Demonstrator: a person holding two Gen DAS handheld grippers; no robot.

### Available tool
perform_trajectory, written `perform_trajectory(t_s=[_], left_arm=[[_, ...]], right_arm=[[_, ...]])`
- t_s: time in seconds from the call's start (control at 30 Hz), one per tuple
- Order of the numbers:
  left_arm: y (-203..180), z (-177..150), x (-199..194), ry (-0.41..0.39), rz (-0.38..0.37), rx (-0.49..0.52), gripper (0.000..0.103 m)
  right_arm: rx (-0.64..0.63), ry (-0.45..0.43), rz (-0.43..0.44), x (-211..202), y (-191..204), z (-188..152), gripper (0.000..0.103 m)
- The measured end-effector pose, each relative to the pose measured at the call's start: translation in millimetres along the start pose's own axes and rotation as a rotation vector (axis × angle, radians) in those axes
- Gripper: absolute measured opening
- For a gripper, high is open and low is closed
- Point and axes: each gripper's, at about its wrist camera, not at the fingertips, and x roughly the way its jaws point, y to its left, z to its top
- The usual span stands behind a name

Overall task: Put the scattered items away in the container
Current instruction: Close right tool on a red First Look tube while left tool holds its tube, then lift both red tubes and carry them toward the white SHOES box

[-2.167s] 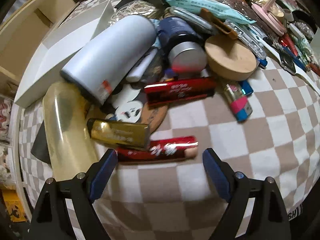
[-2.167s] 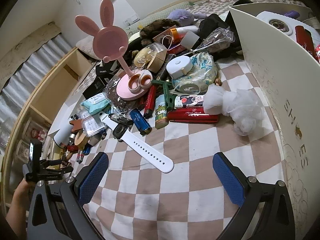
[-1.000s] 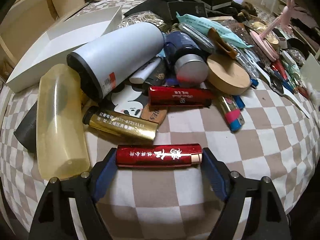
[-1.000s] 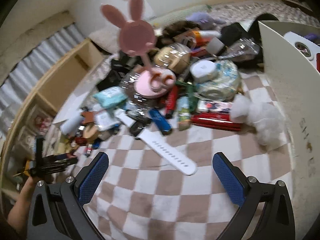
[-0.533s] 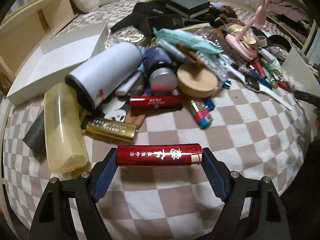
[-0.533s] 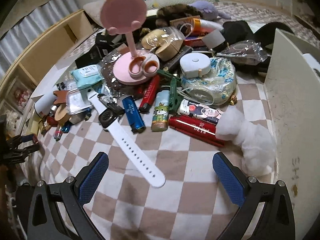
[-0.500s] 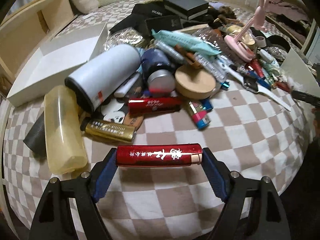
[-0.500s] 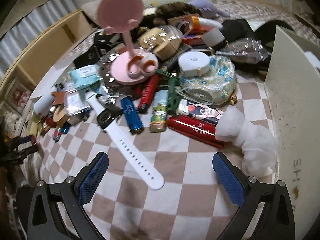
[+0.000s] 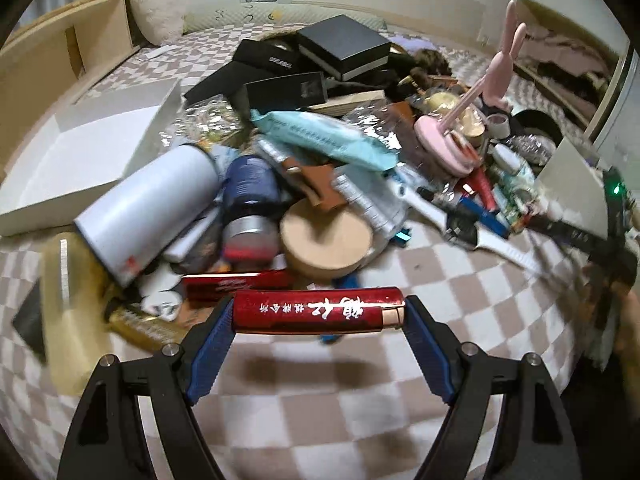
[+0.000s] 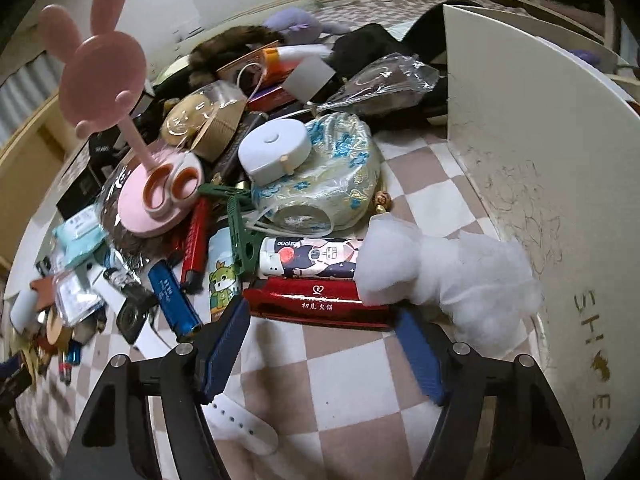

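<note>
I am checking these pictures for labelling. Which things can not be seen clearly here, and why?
- Inside of the white box: right wrist view, hidden behind its own wall.
- Red lighter at the right claw: its right end is covered by white fluff.
- Yellow case: left wrist view, motion blur.
- Gold lighter: partly behind the left claw, which holds a red lighter.

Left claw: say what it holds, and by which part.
The left claw grips a red lighter endwise, one pad on each end, lifted clear of the checkered cloth.
</note>
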Motion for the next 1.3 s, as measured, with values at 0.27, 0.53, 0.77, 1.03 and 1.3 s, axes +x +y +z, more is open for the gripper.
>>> perform_trajectory(t_s=[0.27, 0.53, 0.77, 1.03, 1.3], left_arm=[[-22, 6, 14, -0.040, -0.036, -0.052, 0.082], [-46, 0, 22, -0.037, -0.030, -0.058, 0.082], [-60, -17, 24, -0.036, -0.068, -0.098, 0.082], [-81, -35, 35, -0.005, -0.060, -0.080, 0.082], [-93, -38, 43, -0.001, -0.012, -0.038, 0.082]], right_arm=[[-0.036, -0.041, -0.077, 10, 18, -5, 0.089], [-0.050, -0.073, -0.085, 13, 19, -7, 0.087], [-0.081, -0.083, -0.096, 11, 19, -11, 0.084], [-0.087, -0.045, -0.009, -16, 14, -31, 0.083], [-0.132, -0.009, 0.063, -37, 25, -66, 0.083]])
